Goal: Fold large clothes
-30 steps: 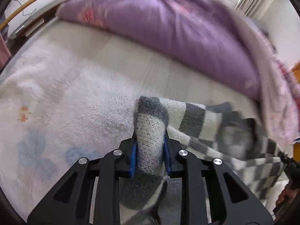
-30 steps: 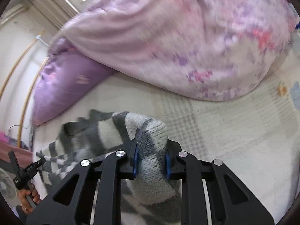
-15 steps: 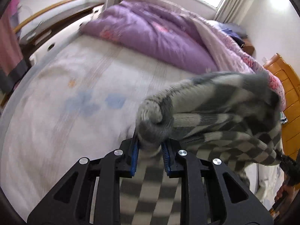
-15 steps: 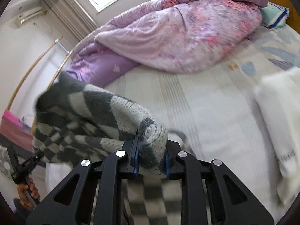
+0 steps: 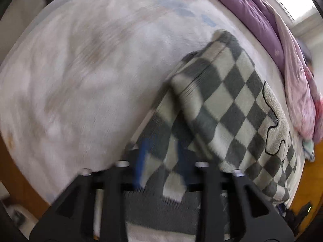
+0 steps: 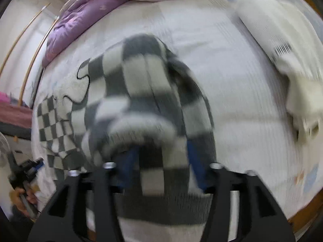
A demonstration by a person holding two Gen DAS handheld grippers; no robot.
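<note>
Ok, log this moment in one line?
fold: checkered sweater on bed | left tool opening, fabric between | right tool opening, fabric between | white garment aside

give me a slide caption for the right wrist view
Right tool opening over the folded checkered sweater on the bed.

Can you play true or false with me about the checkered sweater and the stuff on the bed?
1. The checkered sweater is grey and cream. True.
2. The sweater hangs on a hanger. False: it lies on the white bed sheet.
3. A purple quilt is bunched at the far side of the bed. True.
4. The left gripper is nowhere near the sweater. False: sweater fabric sits between its fingers while its jaws are opening.
5. The right gripper has sweater fabric between its blue pads. True, and its jaws are opening too.
6. A red ball lies beside the sweater. False: a folded white garment lies there.
</note>
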